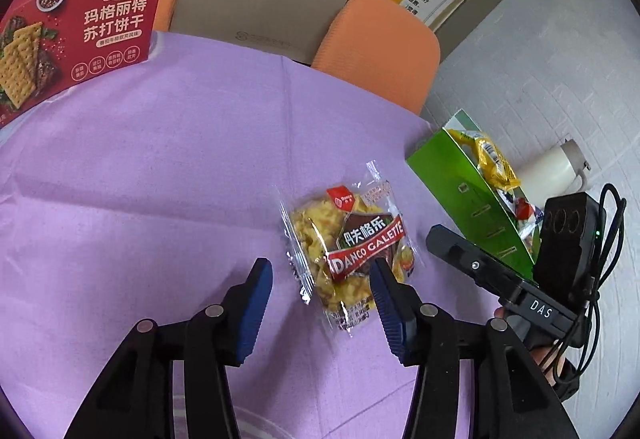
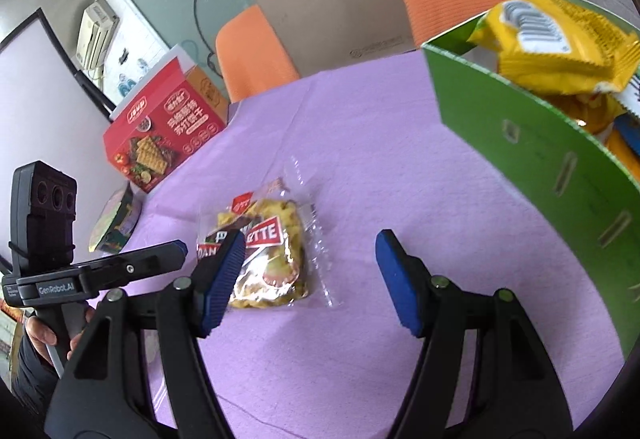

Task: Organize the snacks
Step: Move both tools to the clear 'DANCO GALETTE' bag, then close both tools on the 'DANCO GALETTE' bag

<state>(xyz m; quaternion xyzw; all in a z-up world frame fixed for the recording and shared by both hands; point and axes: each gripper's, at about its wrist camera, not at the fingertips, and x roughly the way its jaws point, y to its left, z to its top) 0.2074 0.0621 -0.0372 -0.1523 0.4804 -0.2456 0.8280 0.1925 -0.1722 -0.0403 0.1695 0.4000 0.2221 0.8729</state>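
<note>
both claws wide, l claw (image 1: 320, 279) over galette pkt (image 1: 348, 239), r claw (image 2: 310, 243) beside it, green box (image 2: 540, 159) nr

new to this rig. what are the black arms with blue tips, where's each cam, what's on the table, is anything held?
There is no robot here. A person holds two handheld clamps, each with two black fingers tipped by blue ribbed pads. A fisheye camera on each looks forward along its fingers, so one picture comes from the left tool and the other from the right tool. Each view also shows the other tool at its edge.

On the purple tablecloth lies a clear-wrapped galette snack packet with a red banner. A red cracker box stands at the far left, and a green cardboard box holding yellow snack packs at the right.

Both tools are open; nothing is held.
</note>
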